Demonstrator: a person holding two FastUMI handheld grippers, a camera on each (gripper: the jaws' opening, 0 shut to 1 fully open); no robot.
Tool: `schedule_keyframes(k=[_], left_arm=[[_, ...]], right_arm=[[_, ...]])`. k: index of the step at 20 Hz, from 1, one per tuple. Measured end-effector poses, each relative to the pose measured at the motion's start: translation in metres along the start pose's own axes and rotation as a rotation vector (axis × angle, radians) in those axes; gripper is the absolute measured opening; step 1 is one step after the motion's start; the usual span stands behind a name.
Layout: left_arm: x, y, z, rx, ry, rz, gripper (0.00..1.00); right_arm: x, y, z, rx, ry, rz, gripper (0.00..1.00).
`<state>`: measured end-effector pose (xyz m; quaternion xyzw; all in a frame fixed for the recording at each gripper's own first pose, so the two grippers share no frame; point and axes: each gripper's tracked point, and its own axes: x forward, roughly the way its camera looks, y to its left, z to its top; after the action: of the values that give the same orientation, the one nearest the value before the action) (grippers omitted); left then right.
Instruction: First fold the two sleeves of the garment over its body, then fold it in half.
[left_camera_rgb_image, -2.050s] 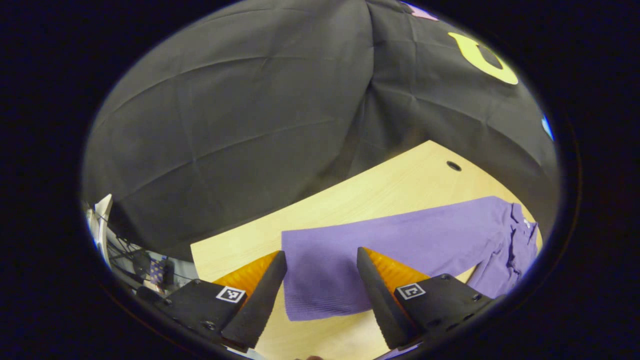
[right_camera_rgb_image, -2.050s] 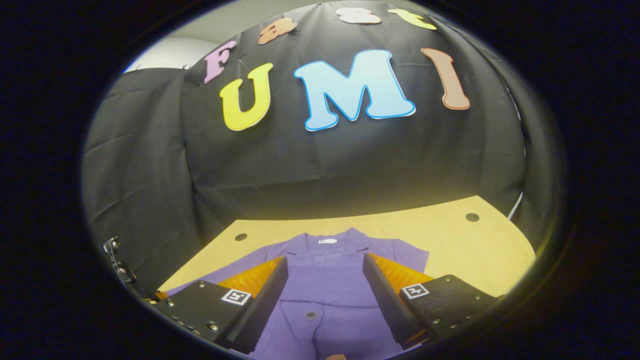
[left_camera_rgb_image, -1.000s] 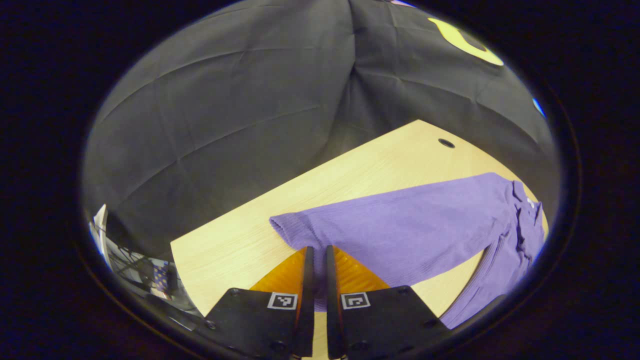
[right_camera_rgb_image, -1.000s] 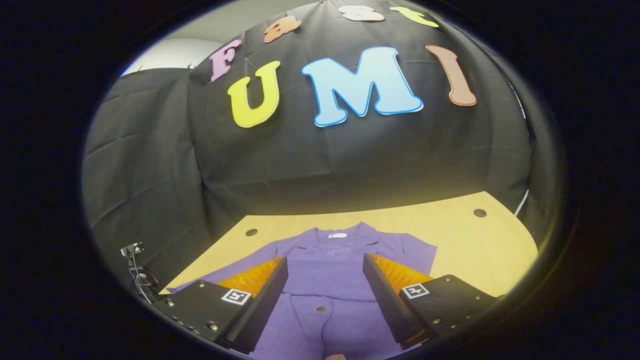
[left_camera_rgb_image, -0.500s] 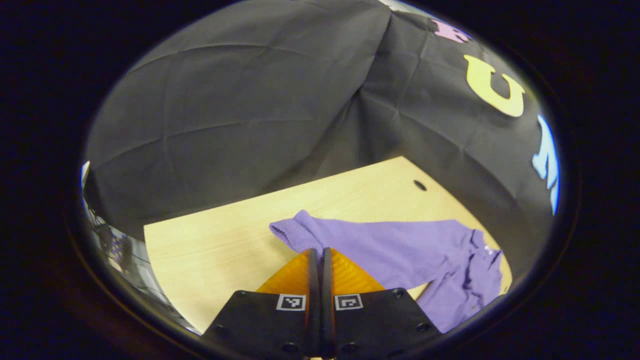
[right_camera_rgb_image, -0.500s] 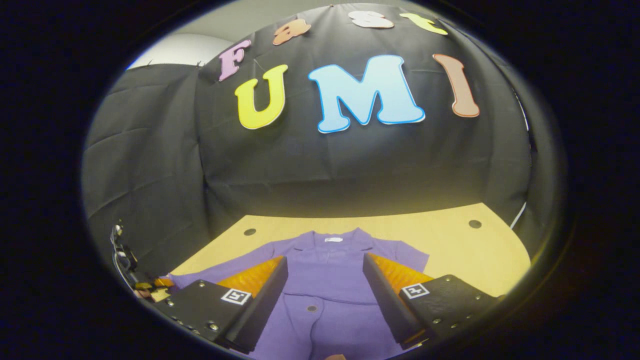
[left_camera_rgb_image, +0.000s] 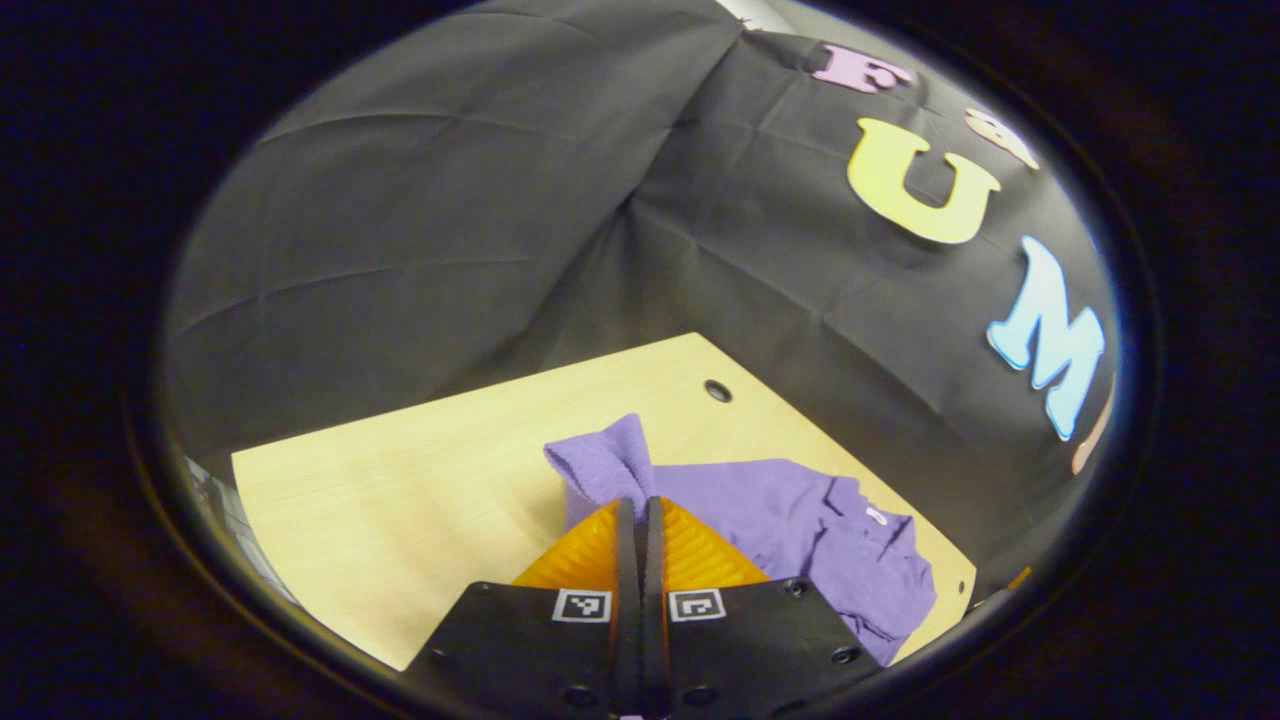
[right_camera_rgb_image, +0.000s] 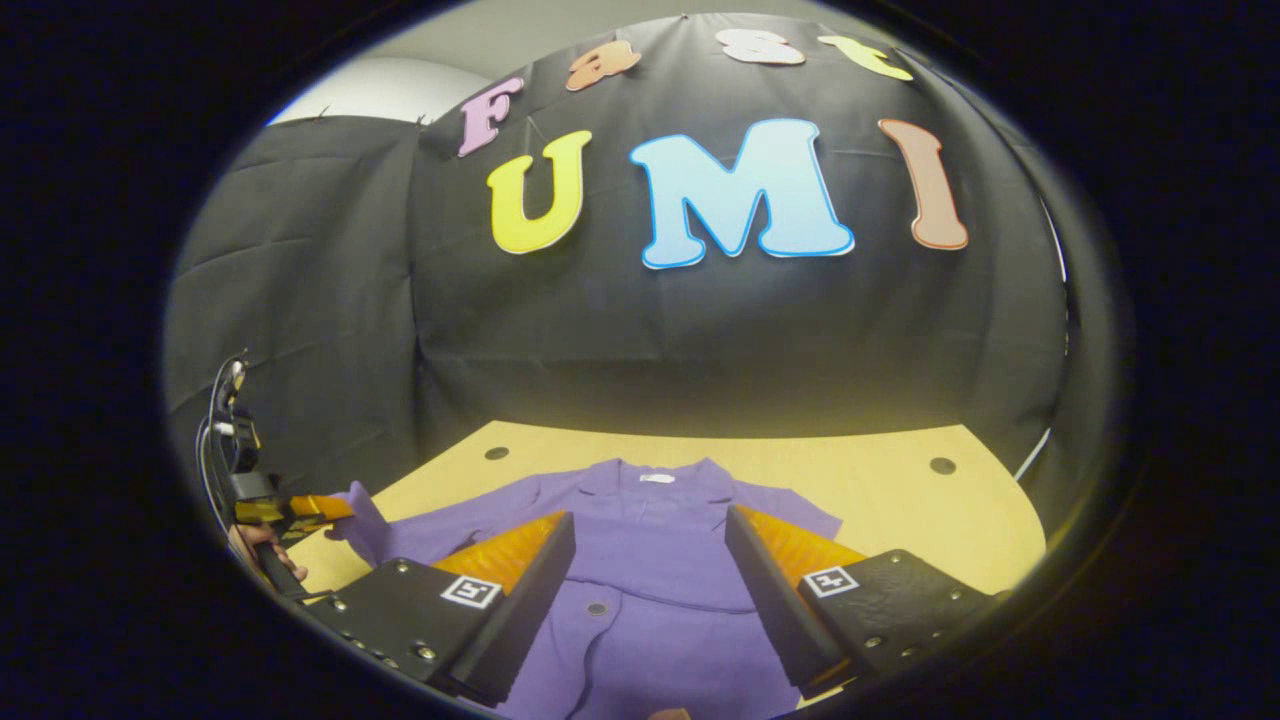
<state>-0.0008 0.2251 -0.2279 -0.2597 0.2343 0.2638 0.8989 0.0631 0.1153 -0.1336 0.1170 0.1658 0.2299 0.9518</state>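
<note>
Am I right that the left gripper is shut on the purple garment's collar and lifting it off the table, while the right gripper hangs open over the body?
Not quite: the left gripper is shut on the sleeve cuff, not the collar, as the left gripper view shows. The rest holds: the right gripper hangs open over the garment's body on the table.

place: recording booth | cues: black cloth wall; bare wooden table
</note>
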Motion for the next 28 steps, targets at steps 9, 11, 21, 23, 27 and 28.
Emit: schedule_keyframes(k=[9, 11, 21, 23, 27, 28], left_arm=[[-0.008, -0.165, -0.031, 0.141, 0.012, -0.205, 0.07], [-0.009, -0.205, -0.039, 0.191, 0.008, -0.253, 0.07], [-0.031, -0.352, -0.11, 0.375, 0.035, -0.439, 0.07], [-0.037, -0.38, -0.131, 0.404, 0.054, -0.495, 0.07], [-0.034, -0.412, -0.171, 0.47, 0.11, -0.556, 0.06], [-0.031, -0.417, -0.179, 0.475, 0.124, -0.563, 0.06]], right_arm=[[-0.019, -0.063, -0.006, 0.044, -0.009, -0.046, 0.94], [-0.025, -0.078, -0.009, 0.05, -0.008, -0.056, 0.94], [-0.054, -0.137, -0.024, 0.082, 0.008, -0.087, 0.94], [-0.062, -0.151, -0.023, 0.089, 0.001, -0.135, 0.94], [-0.082, -0.163, -0.019, 0.096, -0.011, -0.203, 0.94], [-0.089, -0.165, -0.018, 0.089, -0.015, -0.22, 0.94]])
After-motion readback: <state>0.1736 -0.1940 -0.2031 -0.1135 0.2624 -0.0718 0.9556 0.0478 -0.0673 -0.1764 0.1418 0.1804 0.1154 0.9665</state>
